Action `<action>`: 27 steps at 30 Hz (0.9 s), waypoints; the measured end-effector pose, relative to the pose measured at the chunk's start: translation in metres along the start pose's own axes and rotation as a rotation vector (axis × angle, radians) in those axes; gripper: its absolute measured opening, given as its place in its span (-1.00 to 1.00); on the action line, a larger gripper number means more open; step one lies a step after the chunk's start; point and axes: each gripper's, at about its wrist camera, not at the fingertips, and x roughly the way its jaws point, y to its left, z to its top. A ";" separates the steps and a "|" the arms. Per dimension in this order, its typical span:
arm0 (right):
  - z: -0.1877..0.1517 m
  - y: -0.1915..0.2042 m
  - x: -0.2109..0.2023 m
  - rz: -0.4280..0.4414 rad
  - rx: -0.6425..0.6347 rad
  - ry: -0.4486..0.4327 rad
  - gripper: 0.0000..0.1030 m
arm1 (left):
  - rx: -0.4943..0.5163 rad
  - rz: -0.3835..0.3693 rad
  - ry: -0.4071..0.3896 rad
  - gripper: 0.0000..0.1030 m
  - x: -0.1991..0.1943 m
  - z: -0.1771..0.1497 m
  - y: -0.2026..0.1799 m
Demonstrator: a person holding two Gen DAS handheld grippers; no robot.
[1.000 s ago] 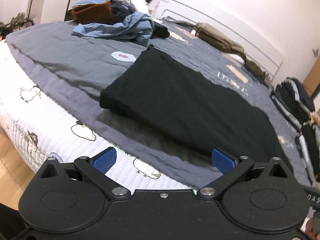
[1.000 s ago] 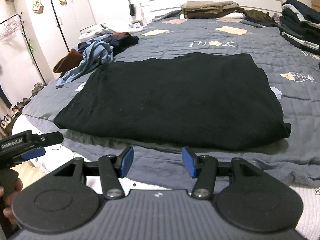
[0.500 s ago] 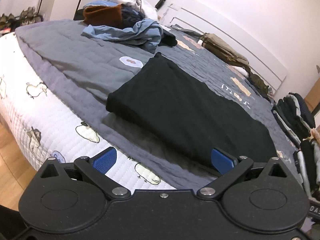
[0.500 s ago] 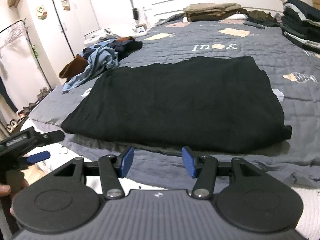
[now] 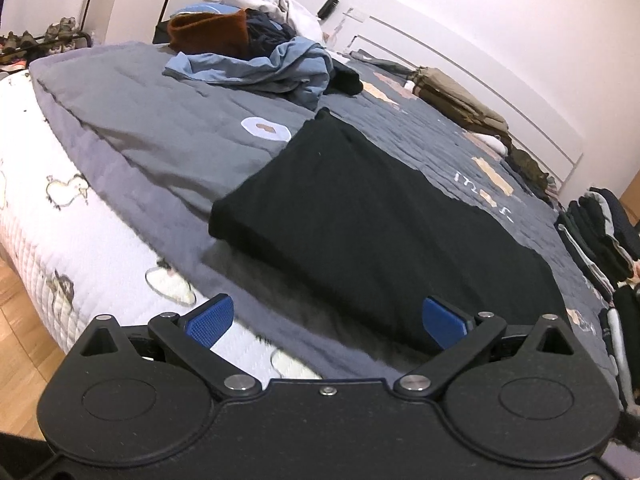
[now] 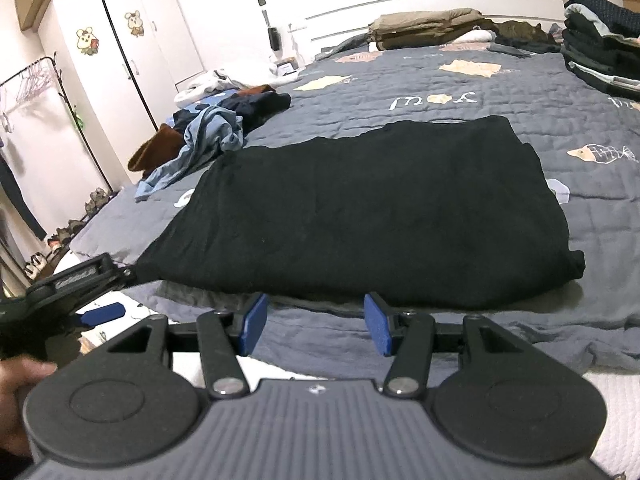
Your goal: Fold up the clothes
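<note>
Black garment folded into a flat rectangle, lying on the grey quilt near the bed's front edge — top surface smooth, near fold edge just ahead of both tools.

Left gripper: jaws spread wide, blue pads apart, nothing between them, nothing held. Hovering short of the garment's near edge, above the quilt border and the white mattress cover with duck print. Right pad overlaps the black cloth in view; contact cannot be confirmed.

Right gripper: jaws about half open, pads parallel, gap empty, no grip on anything. Just short of the garment's near edge, over the quilt. Left tool also visible at the left edge of the right wrist view, with part of a hand below it.

Unfolded pile — light blue, rust-brown, navy and white pieces — at the far left part of the bed, well apart from the black garment. Khaki stack folded against the headboard. Dark folded stack on the right side of the bed. White wardrobe with cartoon stickers and a clothes rack off to the left.
</note>
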 end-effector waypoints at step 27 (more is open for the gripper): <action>0.002 0.012 0.003 -0.017 -0.072 -0.011 0.03 | -0.392 -0.145 0.107 0.48 0.063 0.027 0.050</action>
